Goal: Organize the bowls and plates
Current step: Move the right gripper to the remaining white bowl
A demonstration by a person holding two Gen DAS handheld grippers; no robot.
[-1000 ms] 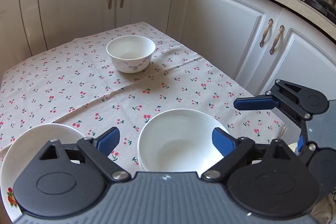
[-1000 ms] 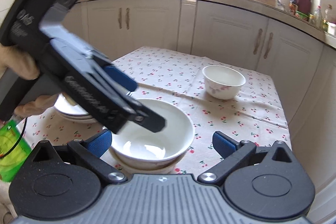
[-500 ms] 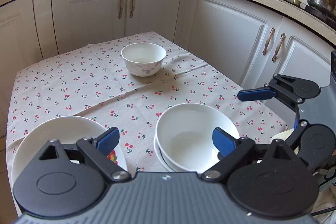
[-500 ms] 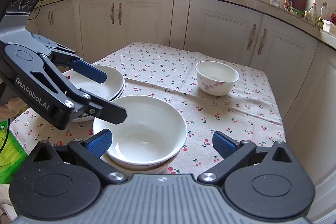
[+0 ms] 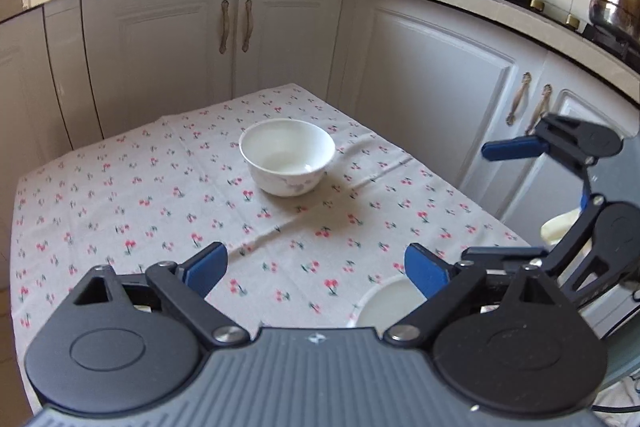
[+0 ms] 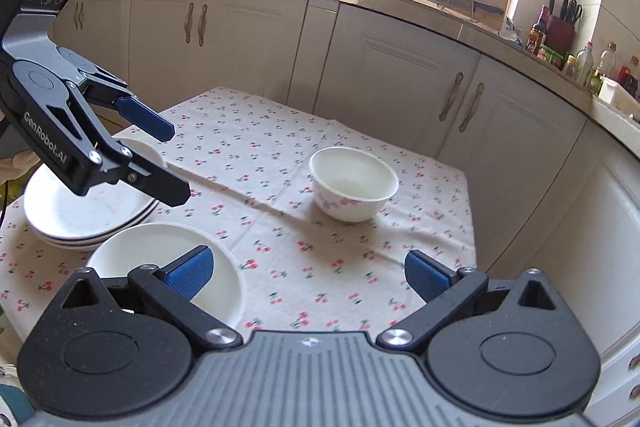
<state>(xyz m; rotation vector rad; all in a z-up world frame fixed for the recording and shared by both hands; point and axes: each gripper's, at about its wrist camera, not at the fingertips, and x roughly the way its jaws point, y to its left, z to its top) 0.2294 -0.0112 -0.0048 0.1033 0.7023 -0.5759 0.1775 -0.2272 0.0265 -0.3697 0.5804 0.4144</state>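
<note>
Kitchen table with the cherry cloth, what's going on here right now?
A person holds two tools above the table, tidying dishes. Both the left tool and the right tool are open and empty. A stack of plates and a wide white bowl sit at the near corner. The small floral bowl stands alone farther along the cherry tablecloth.

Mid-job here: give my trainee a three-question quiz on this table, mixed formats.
1. True or false: the small white floral-patterned bowl sits apart from the other dishes on the cherry-print tablecloth.
2. Multiple choice: the stack of white plates lies (A) under the left gripper, (B) inside the floral bowl, (C) on the counter.
3. Fill in: the jaws of the right gripper are ____ and hold nothing.

Key: 1 true; 2 A; 3 open.
</note>
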